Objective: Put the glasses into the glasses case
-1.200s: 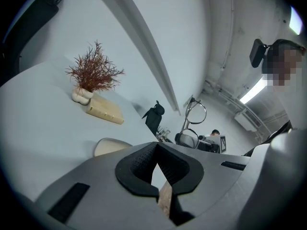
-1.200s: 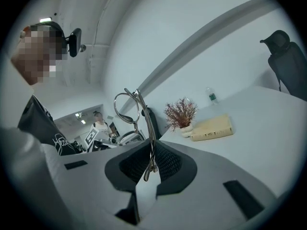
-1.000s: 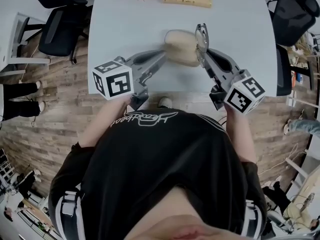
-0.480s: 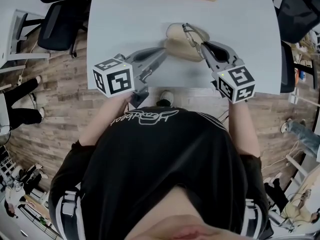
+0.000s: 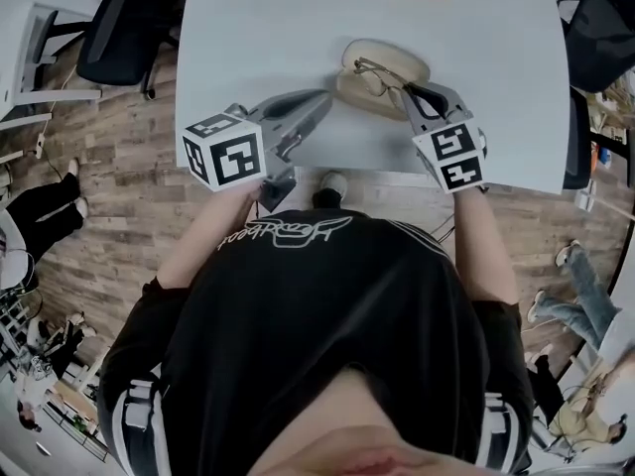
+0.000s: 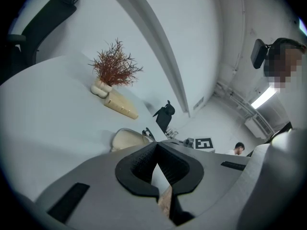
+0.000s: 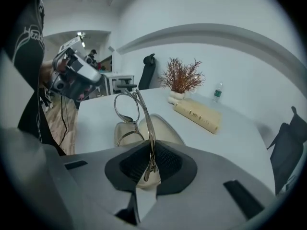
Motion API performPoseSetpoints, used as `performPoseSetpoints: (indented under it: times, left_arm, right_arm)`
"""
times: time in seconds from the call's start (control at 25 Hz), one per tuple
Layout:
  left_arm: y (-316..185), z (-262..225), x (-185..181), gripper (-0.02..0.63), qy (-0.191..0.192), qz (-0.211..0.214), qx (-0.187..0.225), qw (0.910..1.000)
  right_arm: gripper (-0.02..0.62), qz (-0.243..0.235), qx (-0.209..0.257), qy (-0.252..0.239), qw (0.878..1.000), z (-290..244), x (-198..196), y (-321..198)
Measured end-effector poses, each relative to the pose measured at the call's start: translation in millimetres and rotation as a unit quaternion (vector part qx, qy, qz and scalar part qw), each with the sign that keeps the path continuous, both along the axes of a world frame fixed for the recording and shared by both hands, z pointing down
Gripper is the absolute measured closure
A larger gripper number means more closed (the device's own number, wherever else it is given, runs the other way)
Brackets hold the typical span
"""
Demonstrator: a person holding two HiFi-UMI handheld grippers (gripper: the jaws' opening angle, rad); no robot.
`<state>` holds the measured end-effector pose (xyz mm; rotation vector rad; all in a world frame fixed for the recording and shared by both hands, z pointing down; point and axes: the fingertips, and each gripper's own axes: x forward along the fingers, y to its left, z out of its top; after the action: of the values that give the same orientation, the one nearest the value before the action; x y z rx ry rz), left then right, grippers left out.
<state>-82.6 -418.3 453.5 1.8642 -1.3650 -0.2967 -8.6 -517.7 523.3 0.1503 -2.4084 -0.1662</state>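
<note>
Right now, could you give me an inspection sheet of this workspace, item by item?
Surface: white table.
Job's things: glasses case lies open on the table; glasses held over it, not yet released.
Clutter: tan book, dried plant and water bottle at the far edge.
Grippers: right gripper has its fingers shut on the glasses' folded arms; left gripper has its fingers shut, empty, beside the case.
Cables: dark cable hangs beside the person.
Surroundings: office chairs, wood floor, a bystander's legs.
</note>
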Motion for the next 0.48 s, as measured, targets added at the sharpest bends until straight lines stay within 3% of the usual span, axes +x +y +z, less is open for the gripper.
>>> performPoseSetpoints:
  times: [0.48]
  left_arm:
    - [6.2, 9.2, -7.2, 0.600, 0.007, -0.012, -0.009, 0.9999]
  right_arm:
    - [0.566, -0.045, 0.083, 0.108, 0.990, 42.1, -2.3, -1.8]
